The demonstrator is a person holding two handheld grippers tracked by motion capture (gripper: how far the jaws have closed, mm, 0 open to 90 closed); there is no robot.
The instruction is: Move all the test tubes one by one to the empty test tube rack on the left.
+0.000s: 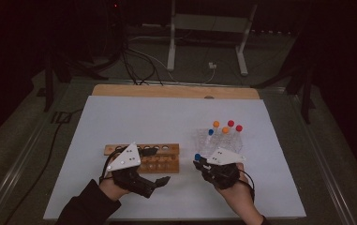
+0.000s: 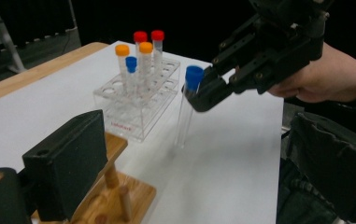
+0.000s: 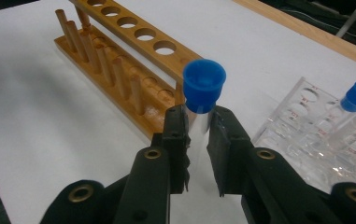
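Blue-capped tube (image 3: pixel 199 100) is clamped upright in right gripper (image 3: pixel 197 140), between wooden rack (image 1: pixel 159 158) at 9 o'clock and clear rack (image 1: pixel 220 140) at 12. Left gripper (image 1: pixel 159 180) jaws apart, empty. White tabletop (image 1: pixel 134 122) bare toward 12; dark floor beyond edges.

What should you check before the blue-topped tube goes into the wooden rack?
1. Right tongs closed on the blue-capped tube just under its cap: ok.
2. Tube upright, not tilted: ok, it stands straight in the left gripper view.
3. Tube lifted off the white mat: cannot tell, its tip looks at or just above the mat.
4. Free holes in the wooden rack: ok, the holes seen along the top bar are empty.
5. Left tongs out of the way: ok, open, holding nothing, in front of the rack.
6. Clear plastic rack and its five capped tubes apart from the held tube: ok.
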